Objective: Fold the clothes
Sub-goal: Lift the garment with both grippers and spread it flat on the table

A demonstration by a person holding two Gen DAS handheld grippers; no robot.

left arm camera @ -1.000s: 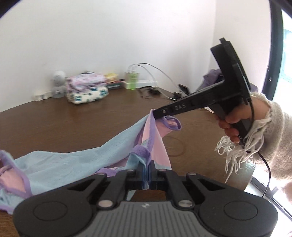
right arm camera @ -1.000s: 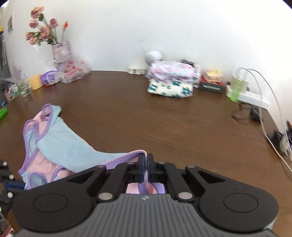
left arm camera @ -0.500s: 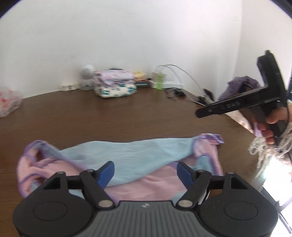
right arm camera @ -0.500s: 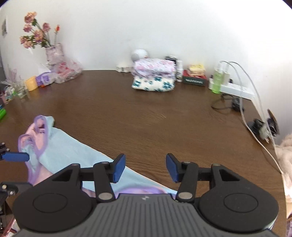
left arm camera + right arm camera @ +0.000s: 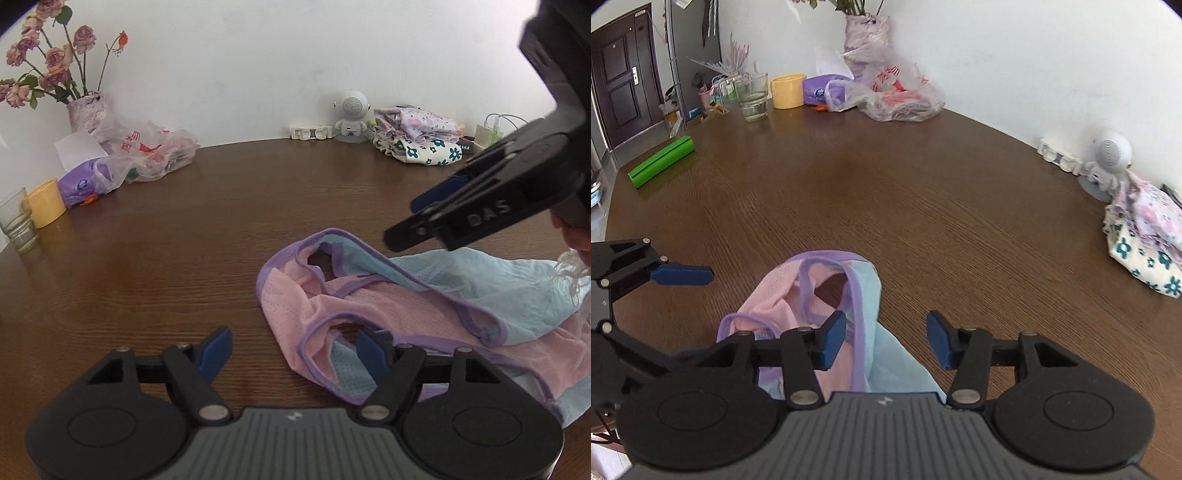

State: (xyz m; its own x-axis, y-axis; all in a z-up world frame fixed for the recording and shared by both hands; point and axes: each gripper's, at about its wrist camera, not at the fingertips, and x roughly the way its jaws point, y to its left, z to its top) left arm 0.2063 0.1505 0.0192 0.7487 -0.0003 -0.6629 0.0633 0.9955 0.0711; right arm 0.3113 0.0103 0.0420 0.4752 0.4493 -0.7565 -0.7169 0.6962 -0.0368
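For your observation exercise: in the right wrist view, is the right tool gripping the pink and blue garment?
No: the right tool is open, its blue fingertips spread apart above the pink and blue garment with purple trim, which lies on the brown wooden table.

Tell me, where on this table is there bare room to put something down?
The widest bare wood lies mid-table, between the pink-and-blue garment and the plastic bag. Another patch lies between the green block and the garment. The wall edge is crowded: glass, yellow cup, speaker, folded stack.
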